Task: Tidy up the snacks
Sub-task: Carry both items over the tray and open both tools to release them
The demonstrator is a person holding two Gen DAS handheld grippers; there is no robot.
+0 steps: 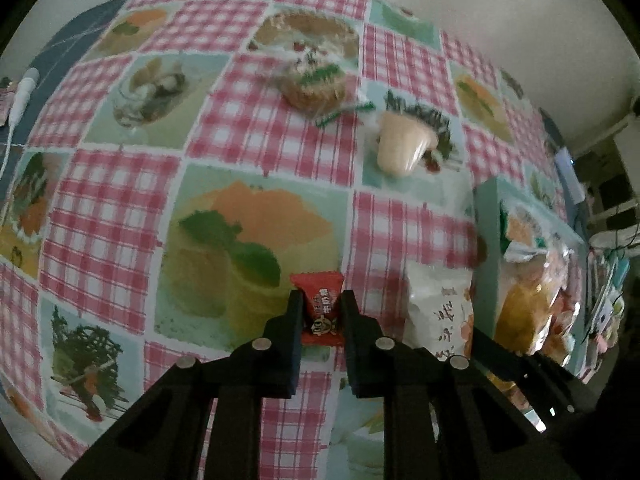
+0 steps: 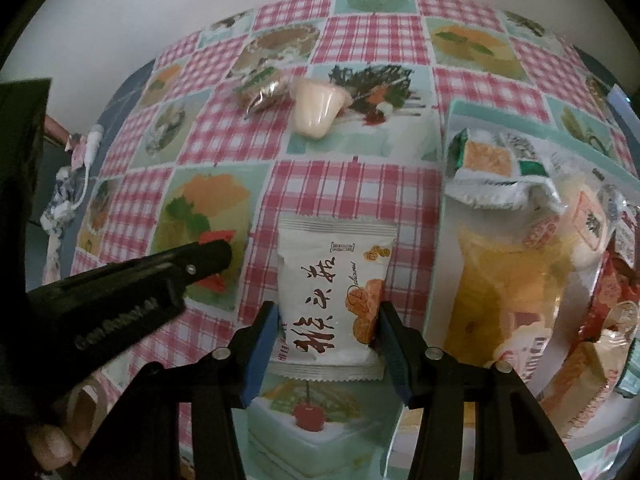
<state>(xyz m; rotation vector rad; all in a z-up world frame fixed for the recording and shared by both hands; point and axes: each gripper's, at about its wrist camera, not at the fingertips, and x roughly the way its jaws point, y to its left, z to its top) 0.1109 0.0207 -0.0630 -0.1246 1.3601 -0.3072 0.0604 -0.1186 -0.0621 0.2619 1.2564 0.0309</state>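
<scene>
Table, pink-check food-print cloth (image 2: 320, 184): white snack packet (image 2: 332, 292), red candy (image 1: 322, 308), jelly cup (image 2: 316, 110), wrapped cake (image 1: 316, 84), snack-filled box (image 2: 450, 148).

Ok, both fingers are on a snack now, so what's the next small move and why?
Probably lift the left gripper straight up a little. Its fingers are shut on the red candy, which lies on the tablecloth, and the snack box it likely belongs in has a raised wall to clear.
</scene>
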